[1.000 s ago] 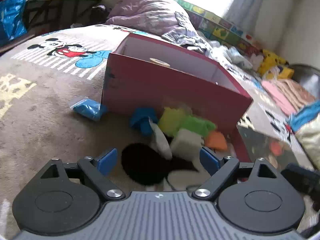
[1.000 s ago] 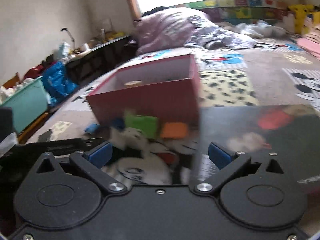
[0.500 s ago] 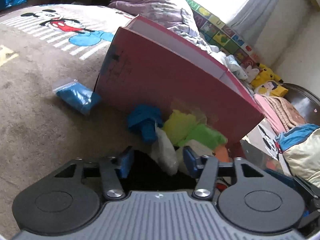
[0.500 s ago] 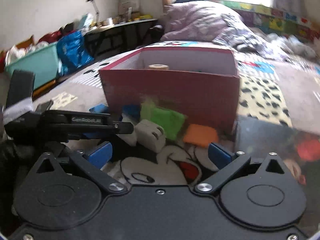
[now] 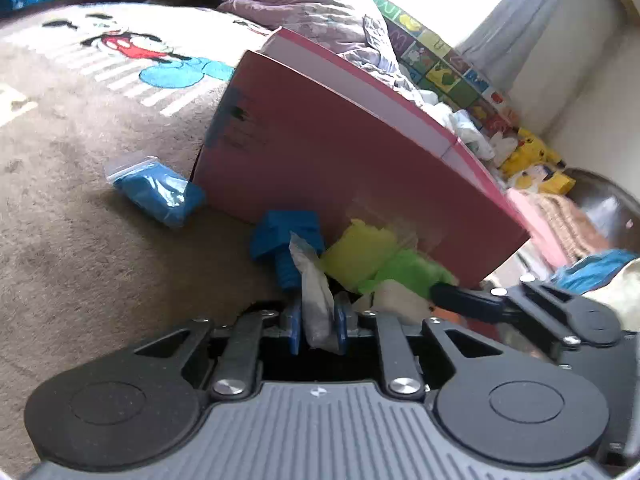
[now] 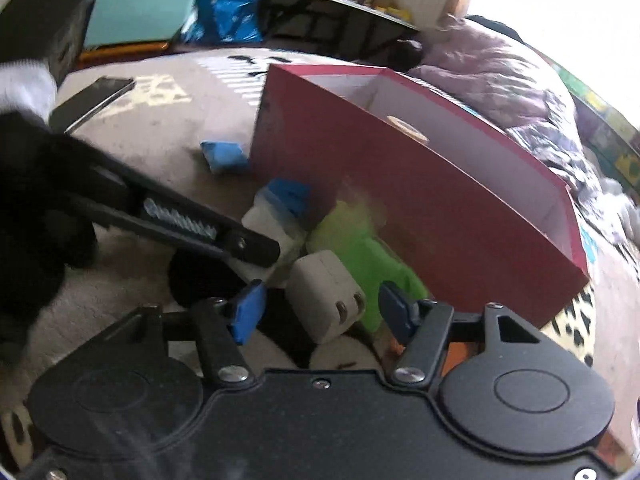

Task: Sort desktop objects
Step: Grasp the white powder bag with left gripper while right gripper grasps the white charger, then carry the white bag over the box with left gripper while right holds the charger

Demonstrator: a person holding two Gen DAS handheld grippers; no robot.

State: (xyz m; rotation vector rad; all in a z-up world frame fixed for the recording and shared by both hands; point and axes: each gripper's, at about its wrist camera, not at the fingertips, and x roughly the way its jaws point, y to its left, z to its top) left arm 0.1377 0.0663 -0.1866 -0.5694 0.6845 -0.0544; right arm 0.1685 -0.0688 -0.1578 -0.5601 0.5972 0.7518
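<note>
My left gripper [image 5: 317, 322] is shut on a small white plastic bag [image 5: 314, 280] that stands up between its blue pads, in front of the red box [image 5: 340, 160]. In the right wrist view its black finger [image 6: 240, 244] reaches in from the left. My right gripper [image 6: 322, 312] straddles a white charger plug [image 6: 324, 300], prongs toward the camera. Its jaws are closing and the pads stand clear of the plug's sides. A green bag [image 6: 360, 248], a yellow bag [image 5: 360, 248] and a blue bolt-shaped toy [image 5: 286, 236] lie against the box wall.
A blue bag [image 5: 160, 192] lies left of the box on the cartoon-print carpet. A tape roll [image 6: 408, 128] sits inside the red box [image 6: 400, 200]. A dark phone [image 6: 92, 100] lies far left. A teal bin [image 6: 140, 4], blue sack and rumpled bedding sit behind.
The left gripper sank a little and shut on the white bag. The right gripper swung toward the pile, rolled, and narrowed its jaws around the charger plug.
</note>
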